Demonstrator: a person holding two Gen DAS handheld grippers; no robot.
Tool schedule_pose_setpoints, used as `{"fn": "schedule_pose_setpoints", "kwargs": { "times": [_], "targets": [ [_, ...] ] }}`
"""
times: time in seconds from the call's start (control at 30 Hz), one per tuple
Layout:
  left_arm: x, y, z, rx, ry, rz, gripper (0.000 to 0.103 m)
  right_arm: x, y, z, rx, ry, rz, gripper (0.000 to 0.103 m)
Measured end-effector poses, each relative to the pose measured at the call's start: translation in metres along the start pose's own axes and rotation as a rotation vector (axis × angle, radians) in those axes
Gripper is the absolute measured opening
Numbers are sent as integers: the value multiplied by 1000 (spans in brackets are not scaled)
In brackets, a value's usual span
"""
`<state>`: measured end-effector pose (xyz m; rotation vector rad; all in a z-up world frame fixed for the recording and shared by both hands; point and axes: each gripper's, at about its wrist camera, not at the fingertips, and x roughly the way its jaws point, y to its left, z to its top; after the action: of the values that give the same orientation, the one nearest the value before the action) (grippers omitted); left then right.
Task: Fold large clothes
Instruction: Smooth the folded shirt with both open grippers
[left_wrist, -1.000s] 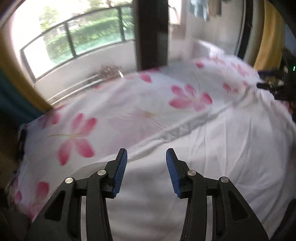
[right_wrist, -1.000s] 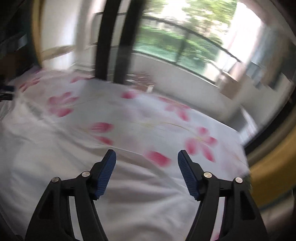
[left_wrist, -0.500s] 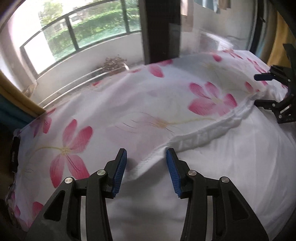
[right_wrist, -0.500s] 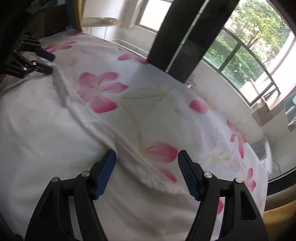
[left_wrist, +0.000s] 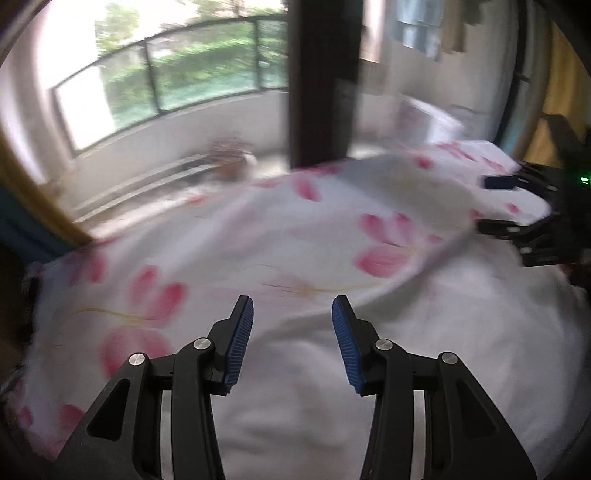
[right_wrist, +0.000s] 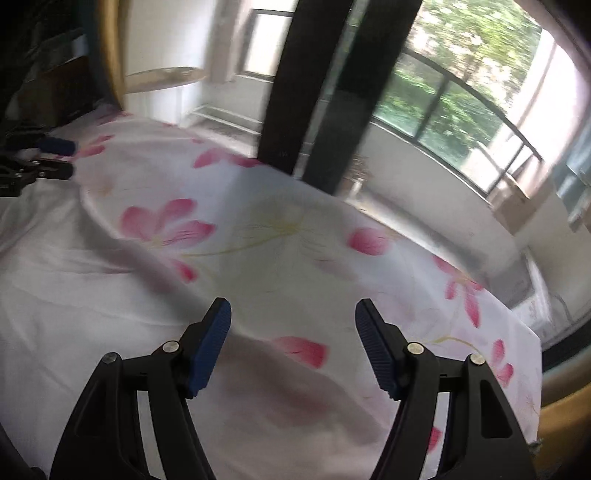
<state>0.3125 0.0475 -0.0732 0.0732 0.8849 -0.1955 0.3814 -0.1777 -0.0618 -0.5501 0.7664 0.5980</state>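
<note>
Since half a second ago both grippers have pulled back from the fold edge, and the left view has blurred with motion. The left gripper (left_wrist: 292, 321) hangs spread, holding nothing, above the sheet (left_wrist: 295, 236), a floral cloth whose plain white underside is turned over its near part. The right gripper (right_wrist: 293, 325) is spread wider, also holding nothing, over the fold. Behind stands a dark window post (right_wrist: 314, 92).
</note>
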Motion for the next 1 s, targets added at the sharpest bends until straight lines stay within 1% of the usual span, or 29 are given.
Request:
{"fn": "schedule_pose_setpoints", "kwargs": {
  "times": [0.03,0.13,0.17,0.23,0.27,0.3,0.37,0.5,0.6,0.7,0.8,0.93,1.0],
  "targets": [
    [6,-8,0,20,20,-36,47,0,6,1,-18,1,17,70],
    [28,-28,-4,89,89,-65,47,6,23,2,-72,13,46,70],
    [32,-31,-5,93,98,-69,47,10,26,2,-83,24,54,70],
    [37,-33,-2,97,78,-52,47,17,28,2,-84,43,50,70],
    [40,-31,3,88,74,-52,47,18,27,2,-74,35,50,70],
    [42,-30,5,78,72,-47,47,20,25,4,-64,32,43,70],
    [49,-24,12,53,66,-12,47,24,18,6,-43,32,8,70],
    [56,-15,20,18,55,6,47,31,-2,6,34,44,-55,70],
    [58,-13,22,3,51,26,47,28,-18,1,80,52,-96,70],
    [48,-8,18,-21,37,39,47,11,-34,-7,122,39,-130,70],
    [27,-1,10,-51,0,46,47,-11,-50,-20,175,34,-159,70],
    [-4,8,-9,-99,-39,66,47,-24,-49,-37,197,60,-167,70],
    [-19,14,-25,-149,-45,73,47,-30,-47,-48,216,76,-165,70]
  ]
}}
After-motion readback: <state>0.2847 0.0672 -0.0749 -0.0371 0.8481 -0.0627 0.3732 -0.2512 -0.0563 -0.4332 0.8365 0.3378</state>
